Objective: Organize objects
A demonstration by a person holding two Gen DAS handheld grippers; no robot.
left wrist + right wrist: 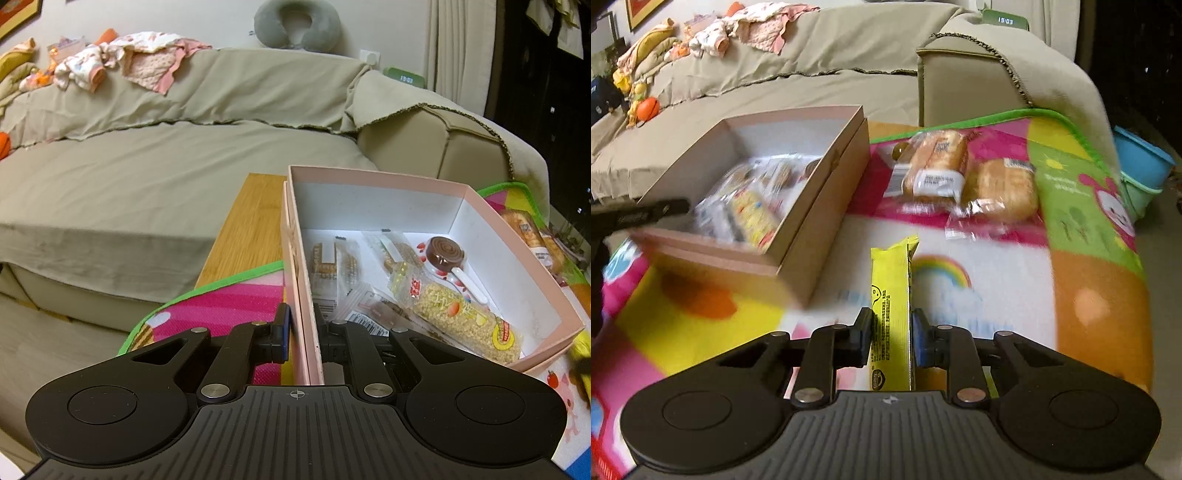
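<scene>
A draped sofa (pixel 147 155) fills the left wrist view from 9 to 12 o'clock. Clothes (pixel 122 59) lie heaped on its back at 11, a grey neck pillow (pixel 295 24) at 12, a green clock (pixel 404 77) at 1. In the right wrist view, blue tubs (pixel 1143 162) sit at 2.

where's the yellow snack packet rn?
Right wrist view: yellow snack packet clamped in the right gripper, above the play mat, right of the pink box.

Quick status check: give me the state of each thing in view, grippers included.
Left gripper: shut on the pink box's near wall.
Right gripper: shut on the yellow snack packet.
Pink box: open, lidless, partly filled with wrapped snacks.
Bread packs: sealed, lying on the mat outside the box.
</scene>
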